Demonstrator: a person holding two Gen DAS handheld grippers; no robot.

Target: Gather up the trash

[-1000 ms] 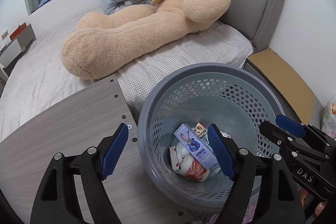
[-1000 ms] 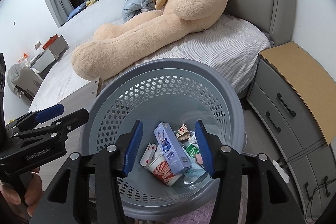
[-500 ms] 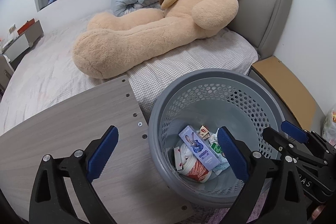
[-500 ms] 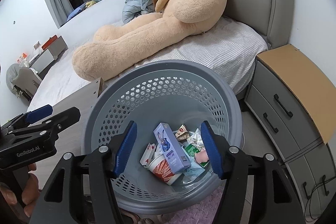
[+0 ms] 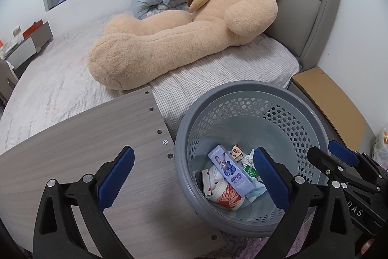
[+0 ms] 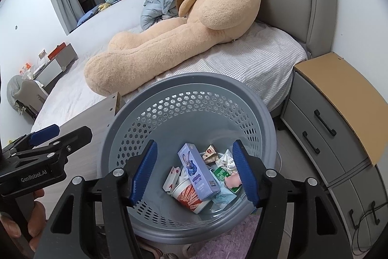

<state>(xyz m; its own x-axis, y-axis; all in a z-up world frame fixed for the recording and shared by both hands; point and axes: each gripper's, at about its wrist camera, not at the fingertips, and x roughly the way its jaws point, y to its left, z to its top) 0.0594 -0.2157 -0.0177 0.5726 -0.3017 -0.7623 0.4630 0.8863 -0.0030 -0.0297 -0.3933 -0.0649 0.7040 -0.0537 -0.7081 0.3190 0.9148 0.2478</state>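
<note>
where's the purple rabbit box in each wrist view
Left wrist: the purple rabbit box lies lower centre-right, on the trash in the grey basket.
Right wrist: the box lies lower centre, between the open fingers.
Shared landmark: the red-and-white cup under its lower end.

basket: perforated matt plastic | bear: plush (fuzzy) | board: smooth wood-grain

The basket mouth lies open from above; the wooden board flanks its left, the nightstand its right.
</note>
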